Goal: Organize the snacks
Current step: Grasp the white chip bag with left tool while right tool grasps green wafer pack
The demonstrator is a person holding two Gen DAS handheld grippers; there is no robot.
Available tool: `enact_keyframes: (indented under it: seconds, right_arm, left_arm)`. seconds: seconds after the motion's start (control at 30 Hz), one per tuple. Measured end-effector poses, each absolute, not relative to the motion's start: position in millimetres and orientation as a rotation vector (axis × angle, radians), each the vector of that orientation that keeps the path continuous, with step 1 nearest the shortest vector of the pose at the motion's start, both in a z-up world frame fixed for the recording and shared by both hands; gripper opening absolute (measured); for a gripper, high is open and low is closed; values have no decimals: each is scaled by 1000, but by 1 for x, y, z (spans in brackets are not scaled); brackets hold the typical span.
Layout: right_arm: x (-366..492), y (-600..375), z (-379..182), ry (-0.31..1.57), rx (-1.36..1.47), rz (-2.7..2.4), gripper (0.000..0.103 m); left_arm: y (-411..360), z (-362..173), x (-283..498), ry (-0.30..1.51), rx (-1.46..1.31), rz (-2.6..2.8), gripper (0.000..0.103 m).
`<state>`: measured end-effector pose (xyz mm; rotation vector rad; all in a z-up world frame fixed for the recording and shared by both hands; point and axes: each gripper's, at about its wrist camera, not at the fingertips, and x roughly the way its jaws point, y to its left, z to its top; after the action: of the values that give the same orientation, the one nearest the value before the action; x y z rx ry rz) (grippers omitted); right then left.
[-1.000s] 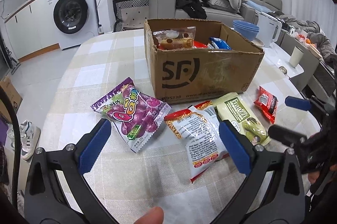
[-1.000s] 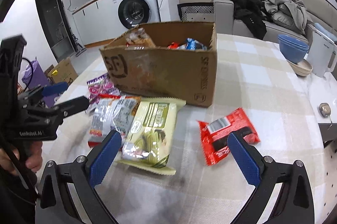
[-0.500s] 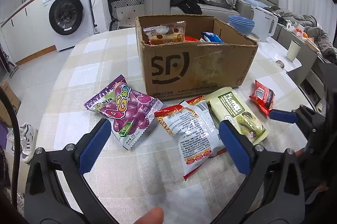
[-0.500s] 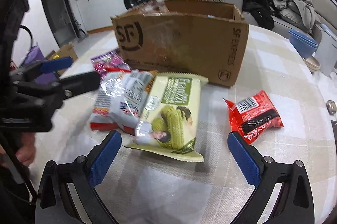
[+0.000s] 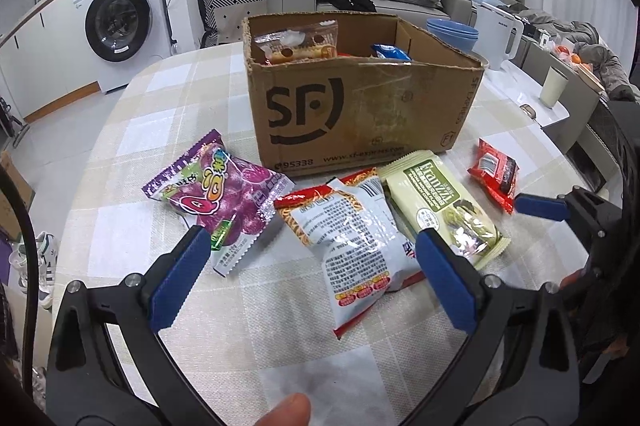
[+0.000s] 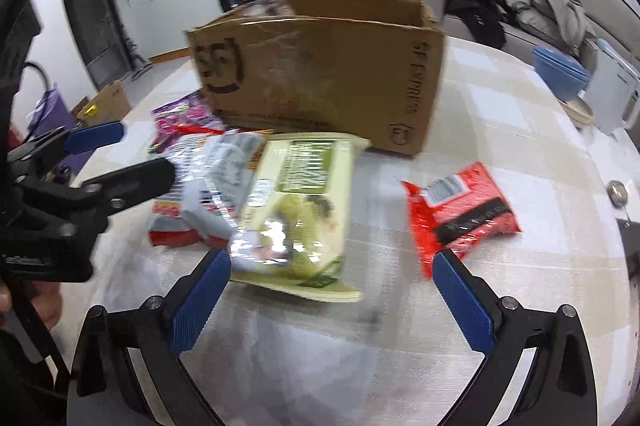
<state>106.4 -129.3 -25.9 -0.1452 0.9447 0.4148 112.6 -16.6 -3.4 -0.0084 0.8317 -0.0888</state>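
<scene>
Checked cloth in beige and white covers the round table point(image 5: 132, 226), and behind it stand a washing machine and a grey sofa heaped with clothes. Toward the far side of the table sits the open brown cardboard box point(image 5: 360, 113), already holding a clear-wrapped pack of rolls point(image 5: 298, 43) and a blue packet point(image 5: 390, 51), so part of the sorting appears done. Four snacks lie loose on the cloth between the box and the near edge: a purple grape-candy bag point(image 5: 218, 189) to the left, a red-and-white crinkled snack bag point(image 5: 352, 230) overlapping a pale green wafer packet point(image 6: 298, 214) in the middle, and a small red sachet point(image 6: 460, 209) toward the right edge. The left gripper point(image 5: 312, 282) hovers low over the red-and-white bag, its blue pads spread wide and empty. The right gripper point(image 6: 332, 298) is likewise spread wide with nothing in it, poised at the near end of the green packet. By this reckoning, four pieces remain to be boxed.
</scene>
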Motion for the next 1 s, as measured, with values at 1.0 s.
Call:
enact_keyframes:
  seconds: [1.0]
  right_arm:
    - [107,-138,-34,986,-233,378,103]
  left_arm:
    - [-29,-43,130,929,19,-95,102]
